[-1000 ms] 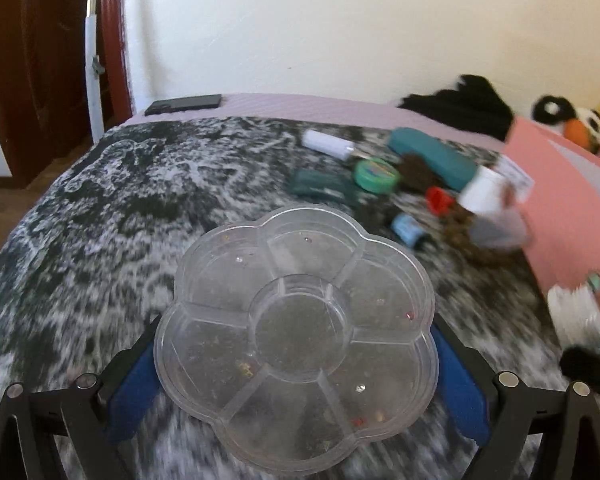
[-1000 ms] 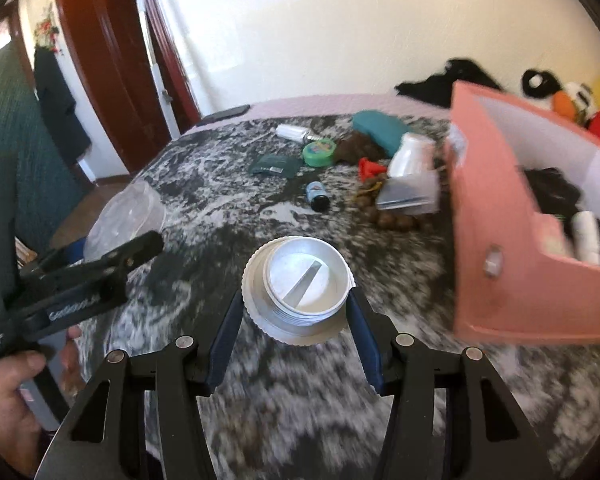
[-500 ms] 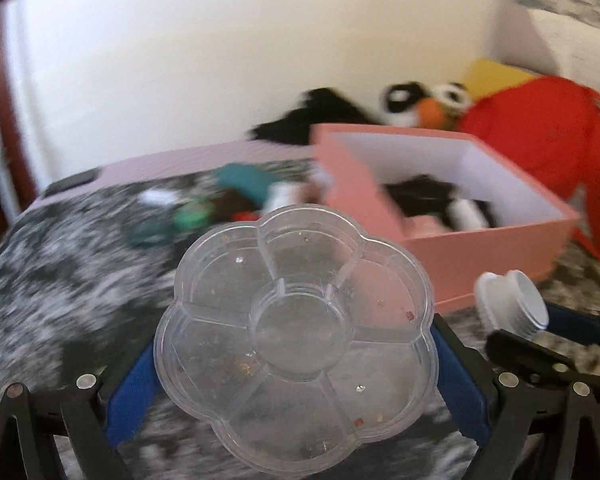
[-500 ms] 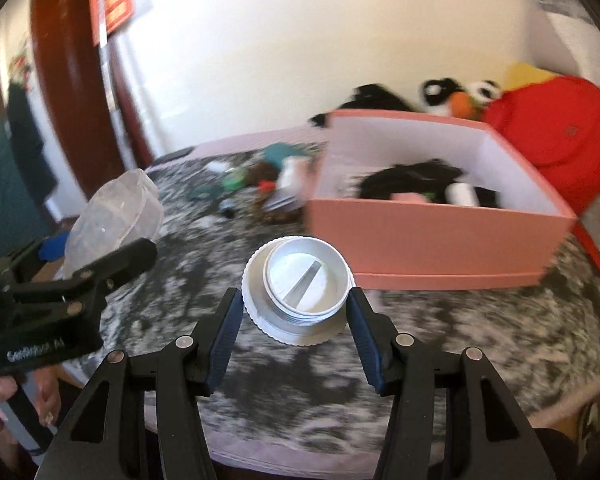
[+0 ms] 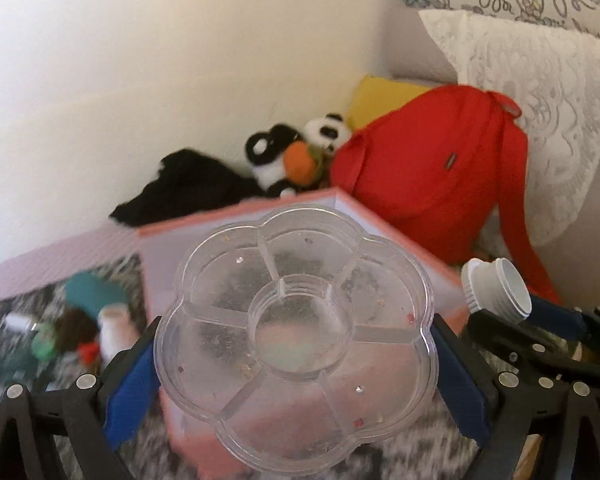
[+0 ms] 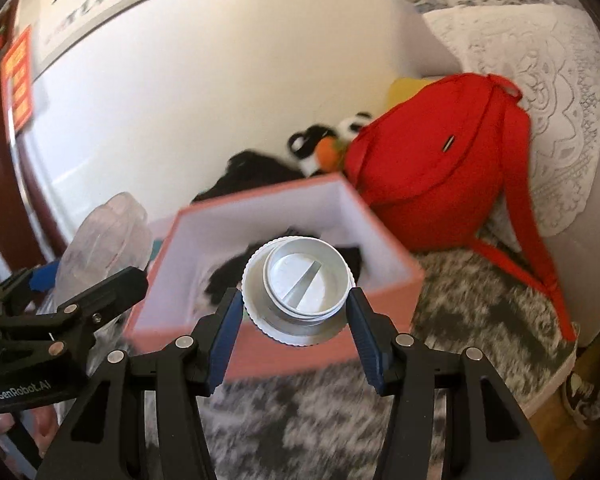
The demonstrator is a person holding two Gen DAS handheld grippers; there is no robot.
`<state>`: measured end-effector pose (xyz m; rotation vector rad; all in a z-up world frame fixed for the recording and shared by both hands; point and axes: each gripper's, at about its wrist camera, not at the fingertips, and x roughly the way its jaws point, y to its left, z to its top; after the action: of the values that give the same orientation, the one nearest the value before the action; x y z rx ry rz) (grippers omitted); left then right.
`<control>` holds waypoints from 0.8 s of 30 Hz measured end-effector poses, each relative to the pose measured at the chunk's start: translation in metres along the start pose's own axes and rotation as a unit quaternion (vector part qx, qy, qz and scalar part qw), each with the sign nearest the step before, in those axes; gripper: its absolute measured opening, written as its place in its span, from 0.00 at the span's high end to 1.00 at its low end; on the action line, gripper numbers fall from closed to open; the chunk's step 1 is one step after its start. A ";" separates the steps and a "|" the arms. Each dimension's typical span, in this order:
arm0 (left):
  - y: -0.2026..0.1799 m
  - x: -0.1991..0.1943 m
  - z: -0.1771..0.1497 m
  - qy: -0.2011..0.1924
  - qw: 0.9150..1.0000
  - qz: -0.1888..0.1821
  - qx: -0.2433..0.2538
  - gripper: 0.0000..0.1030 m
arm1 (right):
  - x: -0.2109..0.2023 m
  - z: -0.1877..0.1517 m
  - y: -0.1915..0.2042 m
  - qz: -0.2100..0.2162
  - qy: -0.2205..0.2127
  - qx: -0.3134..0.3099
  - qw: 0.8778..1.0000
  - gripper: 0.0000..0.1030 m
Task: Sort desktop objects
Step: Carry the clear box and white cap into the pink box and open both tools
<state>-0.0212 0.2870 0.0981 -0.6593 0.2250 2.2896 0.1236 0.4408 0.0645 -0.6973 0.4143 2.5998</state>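
1. Pinching the clear flower-shaped tray (image 5: 296,340) between its blue fingers (image 5: 130,380), the left gripper (image 5: 296,360) held it in the air in front of the pink box (image 5: 396,240).
2. The tray's compartments held only a few tiny specks.
3. The right gripper (image 6: 296,316) clamped a white ribbed cap (image 6: 300,288) between its fingers (image 6: 226,328), hollow side facing the camera, over the near wall of the box (image 6: 320,348).
4. Dark items lay inside the box; blur hid what they were.
5. The box sat on a black-and-white blanket (image 6: 460,300), with a red backpack (image 6: 440,168) just behind it.
6. Left of the box, small blurred objects (image 5: 80,320) lay on the blanket.
7. A panda toy (image 5: 292,156) rested against the wall beside the backpack.
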 end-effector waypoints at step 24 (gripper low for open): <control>0.082 0.122 0.038 0.055 0.997 0.018 -0.045 0.02 | 0.170 0.057 -0.002 -0.001 0.036 0.009 0.999 0.18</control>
<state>-0.1667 0.3151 0.0646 -0.8348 0.1876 2.3104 -0.0328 0.5172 0.0217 -0.7872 0.4595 2.5712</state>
